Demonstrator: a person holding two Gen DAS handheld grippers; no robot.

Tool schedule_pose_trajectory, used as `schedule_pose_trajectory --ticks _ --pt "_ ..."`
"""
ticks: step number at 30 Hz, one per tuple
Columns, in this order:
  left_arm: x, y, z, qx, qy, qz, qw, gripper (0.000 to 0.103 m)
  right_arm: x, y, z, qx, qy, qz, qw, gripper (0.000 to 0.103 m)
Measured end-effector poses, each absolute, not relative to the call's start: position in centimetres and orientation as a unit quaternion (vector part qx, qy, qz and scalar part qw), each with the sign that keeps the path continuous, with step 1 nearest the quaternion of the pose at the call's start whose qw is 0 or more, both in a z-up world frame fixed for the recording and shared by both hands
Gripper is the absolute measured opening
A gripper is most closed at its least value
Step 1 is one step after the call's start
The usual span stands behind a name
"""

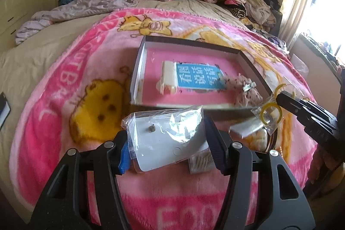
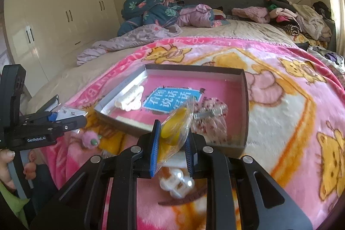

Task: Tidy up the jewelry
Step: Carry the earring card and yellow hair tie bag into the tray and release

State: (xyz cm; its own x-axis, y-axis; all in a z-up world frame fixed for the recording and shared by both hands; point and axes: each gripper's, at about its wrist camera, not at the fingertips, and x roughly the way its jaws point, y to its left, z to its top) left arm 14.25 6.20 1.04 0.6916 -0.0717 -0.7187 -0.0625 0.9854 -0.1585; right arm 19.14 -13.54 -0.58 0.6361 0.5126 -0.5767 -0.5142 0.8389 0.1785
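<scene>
My left gripper (image 1: 168, 143) is shut on a clear bag with a white earring card (image 1: 163, 139) and holds it above the pink blanket, just in front of the box. My right gripper (image 2: 172, 146) is shut on a clear bag with yellow hoop earrings (image 2: 175, 128), near the box's front edge; that bag also shows in the left wrist view (image 1: 269, 115). The shallow grey box (image 1: 140, 61) with a pink floor holds a cream hair clip (image 1: 168, 77) and a floral scrunchie with a small silver piece (image 2: 210, 115).
A pink pom-pom (image 2: 89, 139), a white bow clip (image 2: 174, 184) and a brown hair clip (image 2: 183, 197) lie on the blanket (image 2: 280, 122) in front of the box. Clothes and quilts are piled at the bed's far end (image 2: 151, 8). Wardrobes (image 2: 54, 14) stand left.
</scene>
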Motion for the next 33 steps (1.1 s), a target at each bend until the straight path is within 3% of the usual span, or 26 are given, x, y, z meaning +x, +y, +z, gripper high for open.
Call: schedule_pose_trajectory --ticks 33 --pt "24.3 1.5 -0.5 -0.048 0.413 -0.042 0.908 0.051 27.9 -16.0 -2.9 0.043 0.349 0.242 0.904 0.02"
